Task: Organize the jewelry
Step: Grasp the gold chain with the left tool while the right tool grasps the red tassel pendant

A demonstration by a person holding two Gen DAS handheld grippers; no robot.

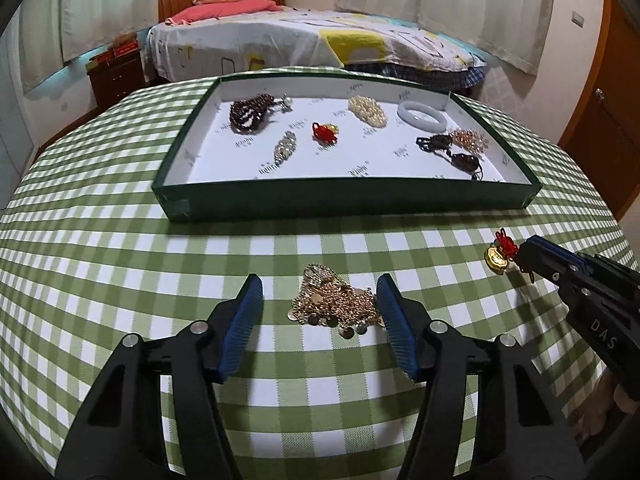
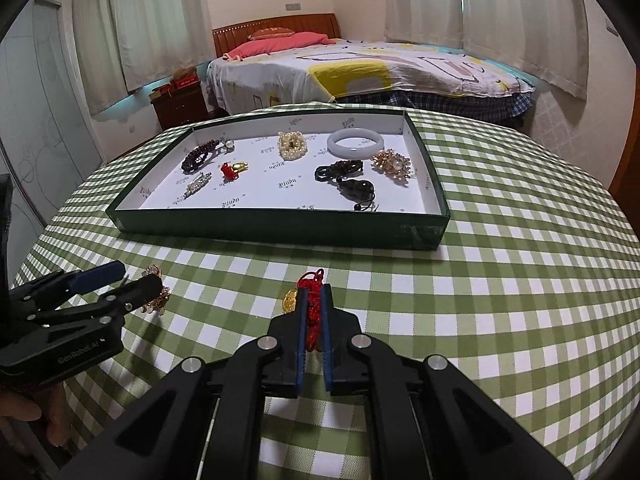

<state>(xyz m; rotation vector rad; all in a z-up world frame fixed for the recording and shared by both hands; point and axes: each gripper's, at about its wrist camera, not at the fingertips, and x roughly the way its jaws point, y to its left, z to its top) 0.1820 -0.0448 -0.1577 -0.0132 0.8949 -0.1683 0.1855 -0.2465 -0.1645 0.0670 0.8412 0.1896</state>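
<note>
A heap of gold coin chain jewelry (image 1: 334, 302) lies on the green checked tablecloth. My left gripper (image 1: 320, 284) straddles it with its jaws open; the right blue pad is at the heap's edge and the left pad stands clear. The right wrist view shows that same left gripper (image 2: 138, 276) over the gold heap (image 2: 158, 300). My right gripper (image 2: 316, 292) is shut on the red knotted cord (image 2: 314, 280) of a gold charm (image 2: 289, 300), which hangs at the tips just above the cloth. From the left wrist view the charm (image 1: 496, 256) shows at the right gripper's tips (image 1: 520, 254).
A shallow green tray (image 1: 360, 196) with a white lining sits further back on the table. It holds a dark red bead bracelet (image 1: 250, 114), a pearl piece (image 1: 368, 110), a white bangle (image 1: 422, 114), dark beads (image 1: 452, 150) and several other pieces. A bed stands behind the table.
</note>
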